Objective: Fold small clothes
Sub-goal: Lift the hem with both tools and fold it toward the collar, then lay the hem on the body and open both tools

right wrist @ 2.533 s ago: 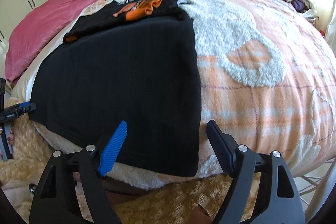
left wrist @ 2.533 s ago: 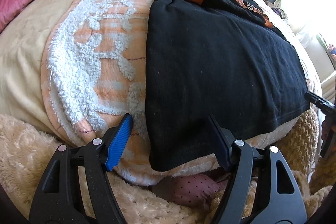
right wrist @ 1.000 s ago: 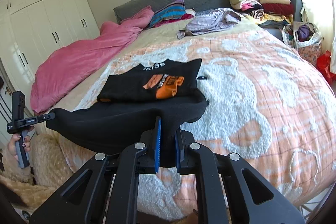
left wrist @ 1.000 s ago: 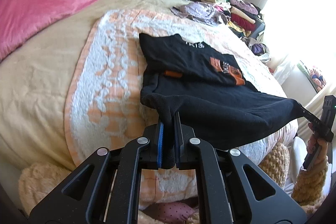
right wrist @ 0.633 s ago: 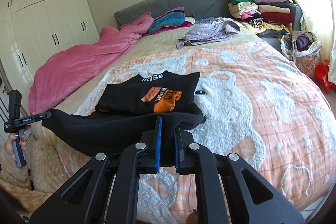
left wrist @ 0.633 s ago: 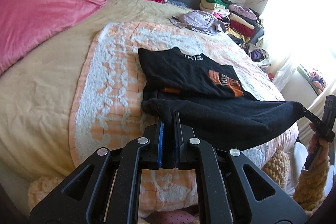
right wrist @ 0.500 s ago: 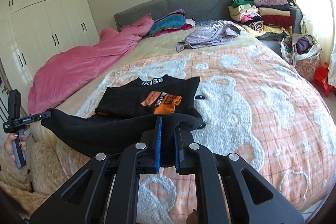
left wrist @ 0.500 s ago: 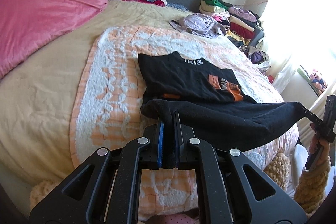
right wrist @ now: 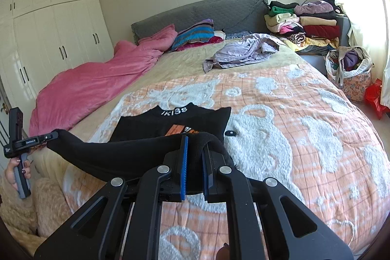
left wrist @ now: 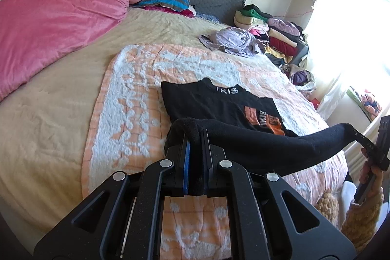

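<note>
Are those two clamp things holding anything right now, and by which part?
Yes. The left gripper and right gripper each pinch a bottom corner of the black shirt, lifting its hem off the bed.

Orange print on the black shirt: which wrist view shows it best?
Left wrist. The orange print lies mostly uncovered there, lettering visible. In the right wrist view the lifted hem hides most of the print; only a strip shows.

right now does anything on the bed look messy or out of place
Only the lilac garment, lying crumpled and unfolded near the headboard. The black shirt lies flat and square on the peach blanket, its hem lifted evenly by both grippers.
</note>
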The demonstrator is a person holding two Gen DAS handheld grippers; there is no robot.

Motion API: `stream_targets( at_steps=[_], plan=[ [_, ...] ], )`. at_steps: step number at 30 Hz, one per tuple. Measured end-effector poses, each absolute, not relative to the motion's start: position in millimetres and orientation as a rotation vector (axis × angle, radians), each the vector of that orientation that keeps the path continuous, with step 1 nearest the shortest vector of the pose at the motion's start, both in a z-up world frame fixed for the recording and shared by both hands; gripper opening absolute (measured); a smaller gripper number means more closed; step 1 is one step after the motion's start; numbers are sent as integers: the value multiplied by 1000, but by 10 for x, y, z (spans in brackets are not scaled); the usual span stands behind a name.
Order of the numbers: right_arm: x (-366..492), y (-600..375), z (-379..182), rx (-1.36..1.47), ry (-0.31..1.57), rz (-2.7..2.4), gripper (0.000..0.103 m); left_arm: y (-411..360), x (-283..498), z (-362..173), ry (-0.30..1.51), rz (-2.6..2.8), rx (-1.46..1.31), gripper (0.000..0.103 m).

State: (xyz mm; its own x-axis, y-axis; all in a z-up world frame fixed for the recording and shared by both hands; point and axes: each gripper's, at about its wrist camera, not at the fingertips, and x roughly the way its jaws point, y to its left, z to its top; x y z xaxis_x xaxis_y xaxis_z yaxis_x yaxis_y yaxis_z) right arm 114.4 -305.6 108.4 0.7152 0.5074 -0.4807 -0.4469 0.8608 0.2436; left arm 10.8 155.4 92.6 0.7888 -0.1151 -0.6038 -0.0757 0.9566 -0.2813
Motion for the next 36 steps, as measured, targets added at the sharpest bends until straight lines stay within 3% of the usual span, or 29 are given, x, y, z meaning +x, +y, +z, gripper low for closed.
stream_targets(
  at_steps=[18, 36],
  plan=[
    [2064, -2829, 1064, 110, 614, 504, 9, 1727, 841, 853, 670, 39, -302, 2],
    [2792, -2588, 569, 95, 728, 454, 9, 1778, 1422, 462, 746, 102, -243, 3]
  ],
)
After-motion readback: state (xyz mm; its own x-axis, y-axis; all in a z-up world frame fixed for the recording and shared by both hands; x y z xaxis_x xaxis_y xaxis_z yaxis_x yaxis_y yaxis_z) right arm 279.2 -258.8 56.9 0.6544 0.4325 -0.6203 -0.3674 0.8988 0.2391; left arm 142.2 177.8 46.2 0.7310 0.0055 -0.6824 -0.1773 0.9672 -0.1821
